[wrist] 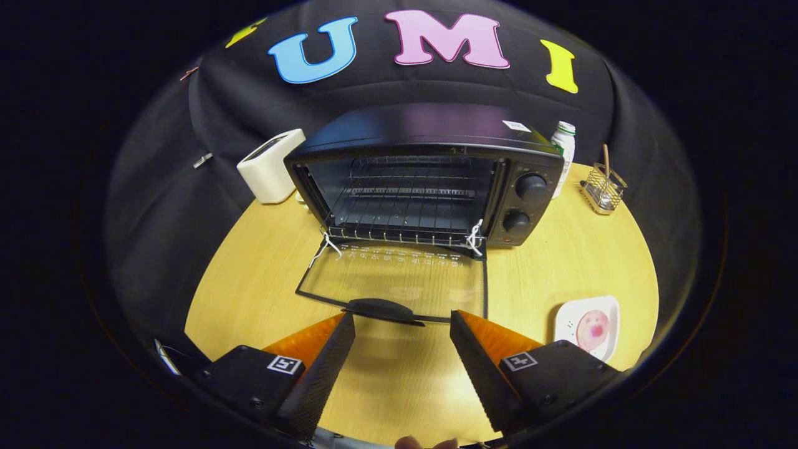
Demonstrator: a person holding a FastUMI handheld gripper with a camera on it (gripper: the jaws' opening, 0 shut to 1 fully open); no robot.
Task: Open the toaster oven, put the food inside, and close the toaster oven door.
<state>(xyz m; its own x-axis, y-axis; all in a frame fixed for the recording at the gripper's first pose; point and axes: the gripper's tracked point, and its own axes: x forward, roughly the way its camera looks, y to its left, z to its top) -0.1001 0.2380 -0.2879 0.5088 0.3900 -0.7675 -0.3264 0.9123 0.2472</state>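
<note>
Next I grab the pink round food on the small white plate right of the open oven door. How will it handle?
The pink round food looks soft and glossy, so it may squash or slip under a firm pinch. It lies flat, so rolling seems unlikely. The small white plate looks light and may slide on the smooth wooden table. The hand-held gripper is open.

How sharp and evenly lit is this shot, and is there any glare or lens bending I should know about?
Gripper view: the black toaster oven is sharp, its glass door lying open; glare pools on the round yellow wooden table between the open gripper fingers; a purple sheen lies on the oven's top; fisheye curvature bows the table edge, and the white plate looks slightly soft.
</note>
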